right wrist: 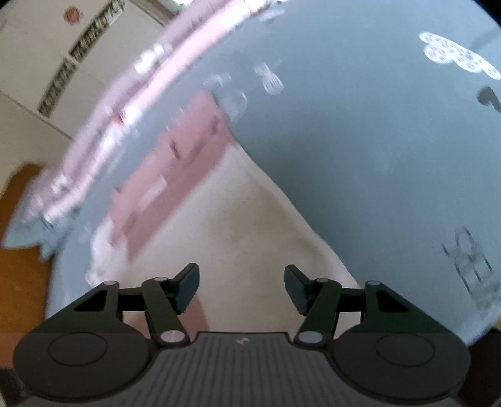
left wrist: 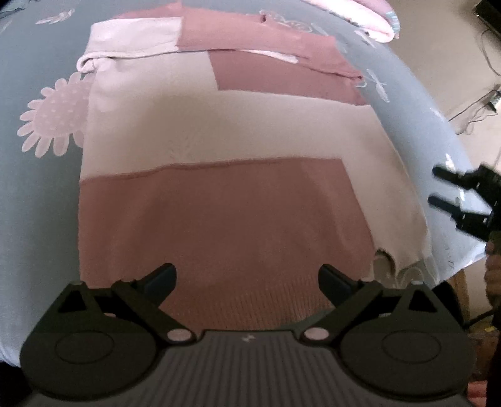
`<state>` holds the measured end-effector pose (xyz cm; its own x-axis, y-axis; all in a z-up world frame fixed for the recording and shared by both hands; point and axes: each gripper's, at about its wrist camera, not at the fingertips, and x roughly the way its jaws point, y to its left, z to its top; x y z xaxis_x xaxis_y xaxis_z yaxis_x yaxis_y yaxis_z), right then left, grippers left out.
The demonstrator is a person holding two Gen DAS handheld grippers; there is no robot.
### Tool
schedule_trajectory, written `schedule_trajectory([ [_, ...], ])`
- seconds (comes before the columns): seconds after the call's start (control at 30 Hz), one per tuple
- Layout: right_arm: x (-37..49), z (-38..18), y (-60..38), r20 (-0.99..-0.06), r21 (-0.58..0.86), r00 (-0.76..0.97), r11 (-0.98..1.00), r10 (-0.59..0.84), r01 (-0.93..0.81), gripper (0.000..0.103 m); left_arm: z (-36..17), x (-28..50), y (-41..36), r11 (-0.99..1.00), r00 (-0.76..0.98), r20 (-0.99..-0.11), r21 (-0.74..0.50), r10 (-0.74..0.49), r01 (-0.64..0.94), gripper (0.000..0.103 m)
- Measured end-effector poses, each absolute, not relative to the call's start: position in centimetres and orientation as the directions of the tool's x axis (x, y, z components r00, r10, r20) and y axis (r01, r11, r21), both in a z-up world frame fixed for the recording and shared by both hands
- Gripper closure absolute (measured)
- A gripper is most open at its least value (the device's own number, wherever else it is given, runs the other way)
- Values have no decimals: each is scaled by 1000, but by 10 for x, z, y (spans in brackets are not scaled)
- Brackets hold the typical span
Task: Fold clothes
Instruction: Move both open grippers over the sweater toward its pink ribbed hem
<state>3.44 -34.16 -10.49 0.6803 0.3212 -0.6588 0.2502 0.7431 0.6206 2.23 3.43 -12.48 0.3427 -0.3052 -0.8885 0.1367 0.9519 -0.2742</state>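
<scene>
A pink and cream colour-block sweater lies flat on a blue-grey bedsheet, its sleeves folded across the far part. My left gripper is open and empty above the ribbed pink hem at the near edge. My right gripper shows at the right of the left wrist view, open, beside the sweater's right edge. In the right wrist view the right gripper is open and empty over the cream part of the sweater; that view is blurred.
The sheet has white flower and bow prints. A pink pillow or folded cloth lies at the far right of the bed. Cables run along the floor past the bed's right edge. A white wall and wooden furniture stand beyond.
</scene>
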Motion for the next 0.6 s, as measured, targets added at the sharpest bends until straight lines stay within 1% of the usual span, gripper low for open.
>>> schedule_trajectory([
  [0.03,40,-106,-343,-645,628,691,742,326,236,43,-129,24,33,954,333,-894,-272,-300,129,6],
  [0.07,45,-113,-345,-655,626,682,739,325,249,44,-133,25,32,956,325,-899,-268,-294,121,6],
  [0.17,54,-136,-350,-699,605,647,734,305,307,45,-144,26,32,965,313,-913,-241,-262,104,6],
  [0.2,53,-144,-353,-718,589,634,736,287,333,54,-146,26,32,967,311,-916,-232,-253,102,6],
  [0.23,47,-147,-358,-706,599,649,728,284,333,58,-146,27,31,968,308,-918,-226,-248,106,6],
  [0.33,35,-142,-366,-696,619,660,702,282,353,56,-139,28,34,967,316,-914,-235,-255,100,8],
  [0.43,32,-120,-351,-693,560,674,780,255,281,53,-117,31,47,955,375,-879,-288,-295,78,7],
  [0.6,47,-101,-312,-642,594,665,796,382,116,53,-93,35,67,943,448,-840,-331,-305,22,7],
])
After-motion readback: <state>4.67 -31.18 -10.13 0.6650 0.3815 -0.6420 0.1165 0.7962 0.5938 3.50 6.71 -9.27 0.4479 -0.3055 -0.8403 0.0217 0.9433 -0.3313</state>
